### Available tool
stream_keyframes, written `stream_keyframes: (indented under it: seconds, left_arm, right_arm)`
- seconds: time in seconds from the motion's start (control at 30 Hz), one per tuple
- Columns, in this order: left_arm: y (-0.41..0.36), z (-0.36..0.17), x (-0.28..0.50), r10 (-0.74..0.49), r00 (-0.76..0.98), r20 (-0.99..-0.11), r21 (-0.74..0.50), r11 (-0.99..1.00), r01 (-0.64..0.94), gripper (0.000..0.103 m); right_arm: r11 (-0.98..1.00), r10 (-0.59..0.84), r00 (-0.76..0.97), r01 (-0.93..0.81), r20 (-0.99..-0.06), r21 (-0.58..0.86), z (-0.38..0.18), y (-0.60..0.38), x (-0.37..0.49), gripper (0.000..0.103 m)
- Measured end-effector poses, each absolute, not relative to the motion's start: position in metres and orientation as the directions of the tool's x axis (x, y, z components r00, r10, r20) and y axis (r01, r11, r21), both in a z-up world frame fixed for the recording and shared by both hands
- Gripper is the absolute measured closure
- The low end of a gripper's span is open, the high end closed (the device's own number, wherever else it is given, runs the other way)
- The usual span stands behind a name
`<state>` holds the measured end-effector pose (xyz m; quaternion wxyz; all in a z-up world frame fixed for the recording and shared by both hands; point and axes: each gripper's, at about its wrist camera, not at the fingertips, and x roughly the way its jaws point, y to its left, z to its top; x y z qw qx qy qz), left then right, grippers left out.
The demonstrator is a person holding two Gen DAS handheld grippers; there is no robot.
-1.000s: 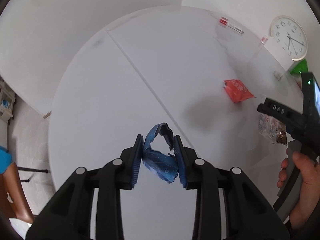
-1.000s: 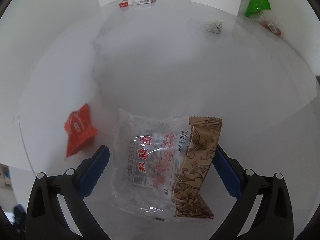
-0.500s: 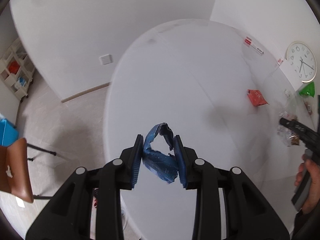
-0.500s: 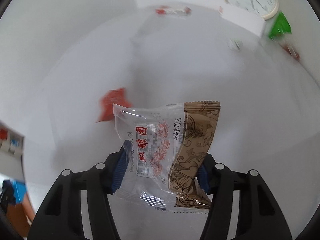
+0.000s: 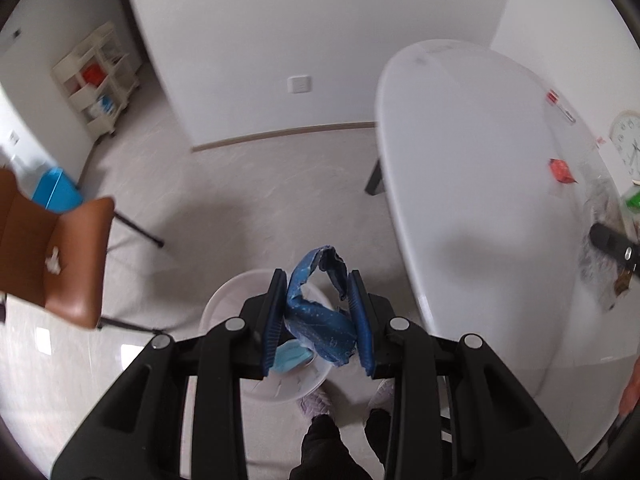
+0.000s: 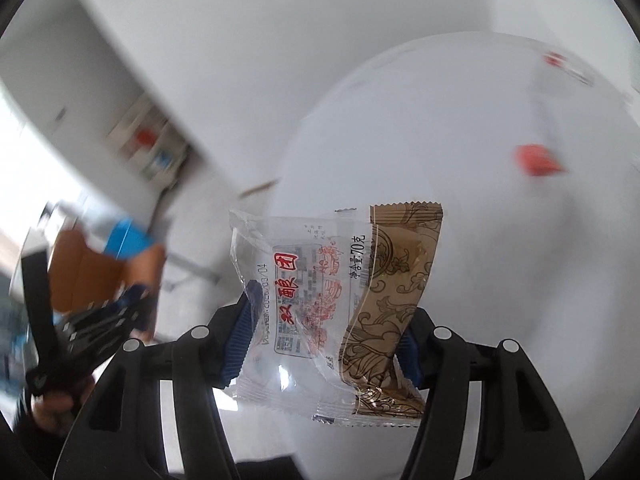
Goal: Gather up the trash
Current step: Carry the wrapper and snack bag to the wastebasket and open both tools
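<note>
While the white oval surface (image 5: pixel 472 184) curves away on the right, its near edge leaves open floor on the left, where a round white bin (image 5: pixel 256 344) stands beside a brown chair (image 5: pixel 52 256). Tilted steeply down, the left gripper (image 5: pixel 320 320) hangs over the bin, jaws closed on a crumpled blue wrapper (image 5: pixel 320 320). Only the right wrist view shows the right gripper (image 6: pixel 324 340), jaws having just closed on a clear and brown snack packet (image 6: pixel 340 304). A red wrapper (image 5: pixel 562 170) lies far on the surface.
</note>
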<state>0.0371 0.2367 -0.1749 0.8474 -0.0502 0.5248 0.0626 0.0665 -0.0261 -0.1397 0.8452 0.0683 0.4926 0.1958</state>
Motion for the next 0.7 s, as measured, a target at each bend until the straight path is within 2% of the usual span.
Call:
stream_keyframes:
  seconds: [0.13, 0.3, 0.33, 0.4, 0.47, 0.6, 0.7]
  left_arm:
    - [0.265, -0.182, 0.015, 0.073, 0.428, -0.901, -0.017, 0.979, -0.204, 0.072]
    - [0.292, -0.217, 0.008, 0.049, 0.362, -0.931, -0.038, 0.973, -0.229, 0.069]
    - [0.291, -0.224, 0.010, 0.043, 0.353, -0.935, -0.043, 0.972, -0.231, 0.066]
    - [0.301, -0.242, 0.011, 0.005, 0.334, -0.942, -0.082, 0.966, -0.244, 0.042]
    - [0.307, -0.256, 0.010, -0.006, 0.309, -0.951, -0.096, 0.957, -0.274, 0.026]
    - [0.321, -0.275, 0.008, -0.037, 0.284, -0.958, -0.133, 0.936, -0.325, 0.013]
    - [0.328, -0.274, 0.004, -0.042, 0.290, -0.956, -0.148, 0.923, -0.354, 0.009]
  right_arm:
    - [0.872, 0.442, 0.379, -0.395, -0.813, 0.290, -0.138, 0.029, 0.057, 0.041]
    - [0.845, 0.450, 0.344, -0.462, -0.824, 0.268, -0.136, 0.070, 0.045, 0.041]
    - [0.842, 0.450, 0.338, -0.469, -0.826, 0.266, -0.136, 0.074, 0.042, 0.041]
    - [0.836, 0.448, 0.324, -0.483, -0.833, 0.262, -0.136, 0.083, 0.039, 0.041]
    - [0.833, 0.443, 0.315, -0.492, -0.840, 0.255, -0.139, 0.086, 0.040, 0.041]
    - [0.828, 0.436, 0.300, -0.503, -0.848, 0.248, -0.140, 0.096, 0.034, 0.040]
    - [0.823, 0.435, 0.286, -0.512, -0.854, 0.248, -0.142, 0.101, 0.032, 0.039]
